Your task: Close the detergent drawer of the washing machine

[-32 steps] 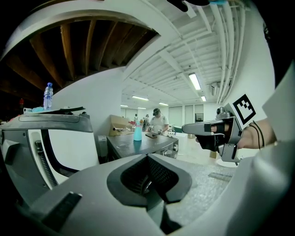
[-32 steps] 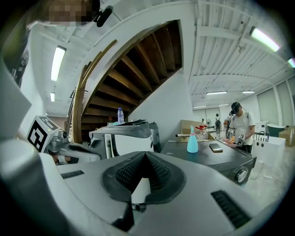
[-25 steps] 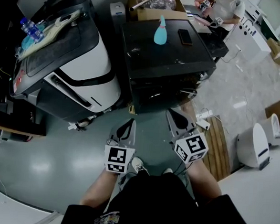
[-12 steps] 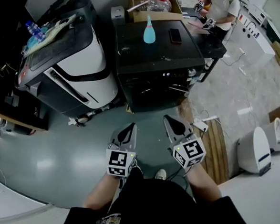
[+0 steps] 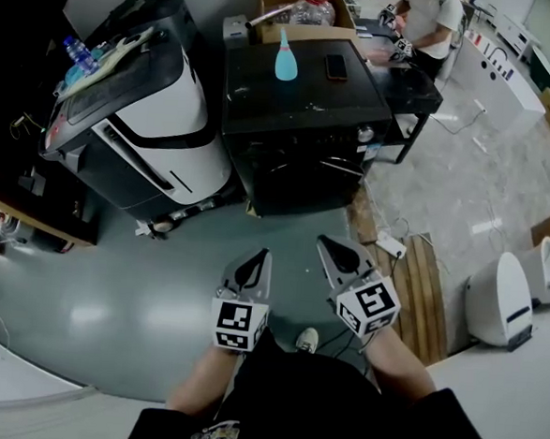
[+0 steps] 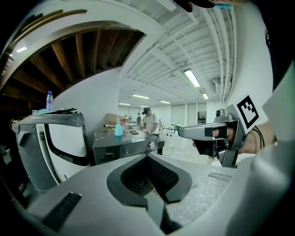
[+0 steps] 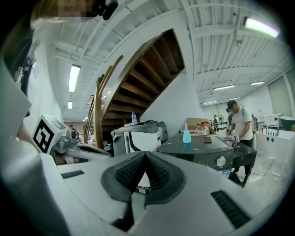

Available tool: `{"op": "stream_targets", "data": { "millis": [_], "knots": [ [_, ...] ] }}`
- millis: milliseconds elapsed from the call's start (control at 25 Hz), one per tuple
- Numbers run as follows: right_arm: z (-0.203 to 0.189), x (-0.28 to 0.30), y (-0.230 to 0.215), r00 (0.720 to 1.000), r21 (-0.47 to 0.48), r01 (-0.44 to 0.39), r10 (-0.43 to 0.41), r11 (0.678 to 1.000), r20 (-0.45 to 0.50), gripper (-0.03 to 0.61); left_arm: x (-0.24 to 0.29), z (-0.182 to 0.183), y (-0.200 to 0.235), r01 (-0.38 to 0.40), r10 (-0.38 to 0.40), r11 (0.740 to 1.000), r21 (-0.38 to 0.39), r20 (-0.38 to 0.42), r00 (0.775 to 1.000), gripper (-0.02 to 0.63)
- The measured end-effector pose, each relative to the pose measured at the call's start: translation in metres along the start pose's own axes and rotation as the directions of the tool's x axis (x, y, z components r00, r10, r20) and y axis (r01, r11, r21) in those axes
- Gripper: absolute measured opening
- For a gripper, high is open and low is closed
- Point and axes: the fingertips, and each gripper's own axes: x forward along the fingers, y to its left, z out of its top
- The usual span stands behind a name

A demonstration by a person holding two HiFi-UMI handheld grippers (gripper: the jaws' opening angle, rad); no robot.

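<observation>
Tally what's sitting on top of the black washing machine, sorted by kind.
Teal bottle: 1
Dark phone: 1
Total on the washing machine: 2

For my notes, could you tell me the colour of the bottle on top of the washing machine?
The bottle is light turquoise blue, clearest in the head view.

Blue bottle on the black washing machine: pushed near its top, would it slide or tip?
Probably tip: the blue bottle stands upright, tall, narrowing to a thin neck. It looks plastic, so likely light, not fragile. The washing machine top looks glossy, so a low push might slide it.
</observation>
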Motion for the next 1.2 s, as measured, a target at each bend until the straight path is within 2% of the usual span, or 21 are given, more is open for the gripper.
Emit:
{"op": "stream_targets", "data": {
  "millis": [240,440,600,1200],
  "knots": [
    [-0.008,-0.018,0.018,0.999,0.011,-0.016,0.016,1.0,-0.048,-0.002,-0.017,-0.013,-0.015,-0.007,0.007,1.0,-0.012,-0.008,1.0,0.004],
    [-0.006,-0.022,0.029,0.999,-0.016,-0.043,0.043,0.999,-0.009,-0.002,-0.026,-0.013,-0.017,-0.013,0.013,1.0,-0.01,0.001,1.0,0.004],
    [-0.006,-0.023,0.036,0.998,0.005,-0.046,0.046,0.999,-0.036,-0.002,-0.033,-0.007,-0.014,-0.027,0.027,1.0,-0.006,0.018,0.999,0.003],
    [-0.005,-0.024,0.047,0.998,-0.003,-0.066,0.066,0.998,-0.01,-0.003,-0.048,-0.003,-0.011,-0.049,0.049,0.999,0.006,0.031,0.998,0.003]
  ]
}}
